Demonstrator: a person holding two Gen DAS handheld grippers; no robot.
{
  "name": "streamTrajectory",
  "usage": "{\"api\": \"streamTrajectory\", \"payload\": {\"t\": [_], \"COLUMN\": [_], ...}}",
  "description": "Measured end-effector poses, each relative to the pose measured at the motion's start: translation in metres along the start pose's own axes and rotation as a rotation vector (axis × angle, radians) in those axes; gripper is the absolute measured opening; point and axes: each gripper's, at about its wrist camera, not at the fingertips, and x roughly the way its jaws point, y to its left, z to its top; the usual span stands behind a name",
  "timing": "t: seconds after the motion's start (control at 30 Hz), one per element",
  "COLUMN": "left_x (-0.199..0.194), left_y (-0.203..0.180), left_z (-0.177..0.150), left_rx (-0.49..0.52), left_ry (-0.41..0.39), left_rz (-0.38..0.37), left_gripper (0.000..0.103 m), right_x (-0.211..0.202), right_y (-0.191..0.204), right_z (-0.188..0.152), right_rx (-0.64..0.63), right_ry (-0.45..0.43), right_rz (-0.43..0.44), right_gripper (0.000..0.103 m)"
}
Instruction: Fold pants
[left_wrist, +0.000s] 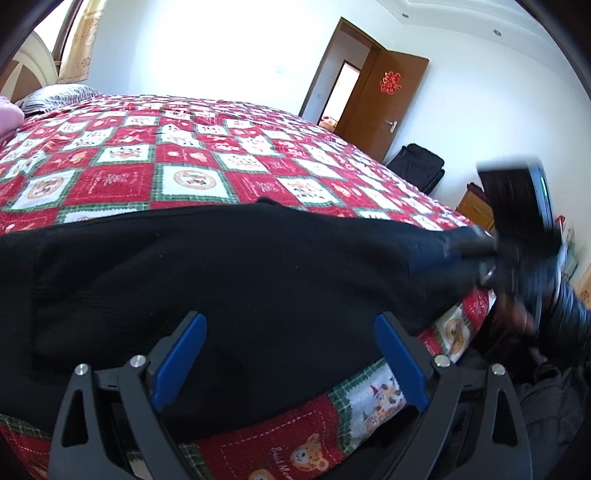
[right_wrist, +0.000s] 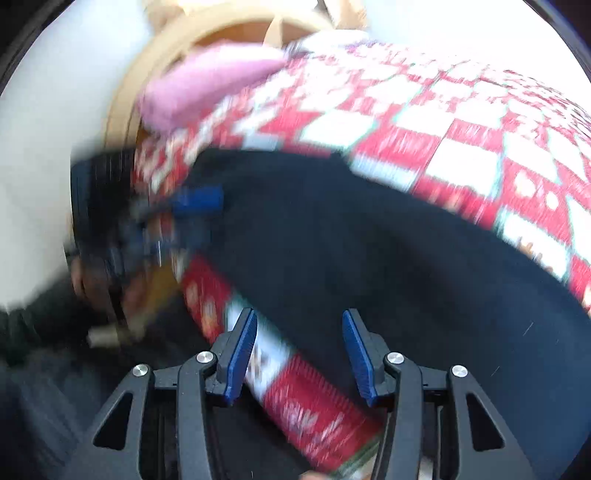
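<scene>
Black pants (left_wrist: 229, 273) lie spread flat across the near part of a bed under a red-and-white patchwork quilt (left_wrist: 184, 162). My left gripper (left_wrist: 289, 317) hovers over the pants' near edge, jaws wide open, pads clear of the cloth. At the pants' right end is my right gripper (left_wrist: 439, 254), blurred, held by a person's hand in a dark sleeve. In the blurred right wrist view, my right gripper (right_wrist: 299, 314) is open above the pants (right_wrist: 369, 258) and the quilt's edge (right_wrist: 295, 391), with nothing pinched. The left gripper (right_wrist: 207, 218) shows at the pants' far end.
A pink pillow (right_wrist: 207, 81) and a curved wooden headboard (right_wrist: 155, 66) stand at the head of the bed. Beyond the bed's far corner are an open brown door (left_wrist: 380, 107), a black bag (left_wrist: 417, 166) and a low wooden cabinet (left_wrist: 476, 210).
</scene>
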Motion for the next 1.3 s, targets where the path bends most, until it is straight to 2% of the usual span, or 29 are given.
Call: {"api": "streamTrajectory", "payload": {"t": [0.13, 0.3, 0.4, 0.43, 0.5, 0.57, 0.6, 0.67, 0.83, 0.93, 1.1, 1.2, 1.3], "left_x": [0.001, 0.007, 0.009, 0.009, 0.010, 0.010, 0.010, 0.009, 0.009, 0.009, 0.007, 0.004, -0.004], "left_y": [0.001, 0.002, 0.001, 0.001, -0.001, -0.002, -0.002, -0.002, -0.001, -0.002, -0.002, 0.000, 0.005], "left_z": [-0.003, -0.010, -0.012, -0.013, -0.014, -0.016, -0.016, -0.017, -0.016, -0.017, -0.015, -0.014, -0.009], "left_rx": [0.005, 0.013, 0.012, 0.012, 0.035, 0.056, 0.061, 0.064, 0.060, 0.062, 0.042, 0.027, 0.030], "left_ry": [0.010, 0.035, 0.047, 0.051, 0.052, 0.056, 0.056, 0.055, 0.051, 0.045, 0.039, 0.033, 0.014], "left_rz": [0.022, 0.030, 0.012, 0.007, 0.015, 0.021, 0.021, 0.019, 0.013, 0.019, 0.020, 0.018, 0.050], "left_gripper": [0.095, 0.095, 0.102, 0.103, 0.103, 0.103, 0.103, 0.103, 0.103, 0.103, 0.103, 0.103, 0.103], "right_x": [0.010, 0.059, 0.085, 0.093, 0.110, 0.121, 0.125, 0.125, 0.097, 0.083, 0.101, 0.119, 0.114], "right_y": [-0.028, -0.052, -0.060, -0.060, -0.063, -0.066, -0.069, -0.073, -0.053, -0.039, -0.057, -0.069, -0.069], "right_z": [0.046, 0.091, 0.108, 0.111, 0.113, 0.110, 0.109, 0.106, 0.115, 0.121, 0.117, 0.106, 0.103], "right_rx": [0.131, 0.309, 0.394, 0.410, 0.457, 0.509, 0.526, 0.563, 0.480, 0.400, 0.422, 0.433, 0.404], "right_ry": [-0.052, -0.004, 0.037, 0.054, 0.111, 0.144, 0.148, 0.131, 0.015, -0.039, -0.026, 0.016, -0.008], "right_rz": [0.013, 0.110, 0.157, 0.156, 0.166, 0.190, 0.203, 0.219, 0.214, 0.161, 0.084, 0.069, 0.098], "right_gripper": [0.050, 0.050, 0.049, 0.046, 0.031, 0.020, 0.018, 0.006, 0.004, 0.004, 0.004, 0.004, 0.005]}}
